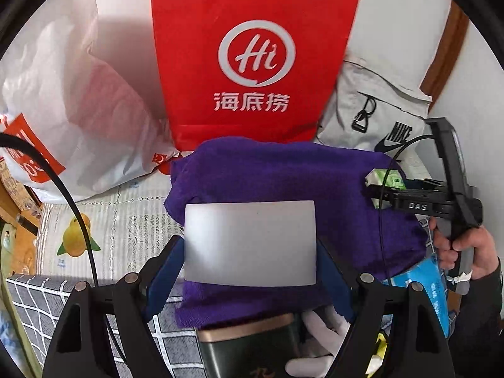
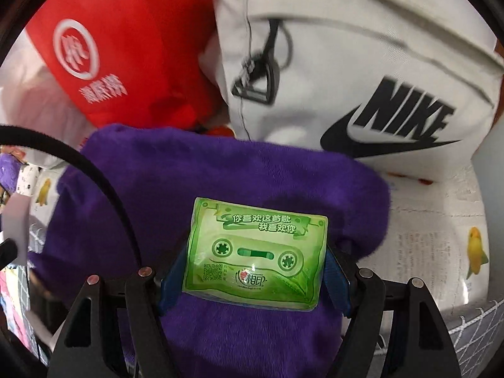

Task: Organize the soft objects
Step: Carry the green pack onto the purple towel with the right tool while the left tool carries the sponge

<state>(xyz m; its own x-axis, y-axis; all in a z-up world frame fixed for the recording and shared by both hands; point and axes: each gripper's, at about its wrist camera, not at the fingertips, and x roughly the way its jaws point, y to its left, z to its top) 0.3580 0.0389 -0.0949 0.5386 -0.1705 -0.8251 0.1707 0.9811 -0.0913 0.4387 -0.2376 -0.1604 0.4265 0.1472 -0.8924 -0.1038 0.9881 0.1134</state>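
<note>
A folded purple towel (image 1: 277, 170) lies on the table; it also fills the right wrist view (image 2: 176, 176). My left gripper (image 1: 249, 267) is shut on a flat grey rectangular pack (image 1: 250, 241) held above the towel's near part. My right gripper (image 2: 255, 274) is shut on a green tissue pack (image 2: 256, 253) with a cassette picture, held over the towel. From the left wrist view the right gripper (image 1: 375, 186) sits over the towel's right end, with the green pack (image 1: 386, 178) in it.
A red bag with a "Hi" logo (image 1: 252, 56) stands behind the towel, a white plastic bag (image 1: 63, 100) to its left, a white Nike bag (image 2: 362, 72) to its right. A dark green tin (image 1: 252, 346), white cloth (image 1: 324, 337) and a blue pack (image 1: 431, 286) lie near me.
</note>
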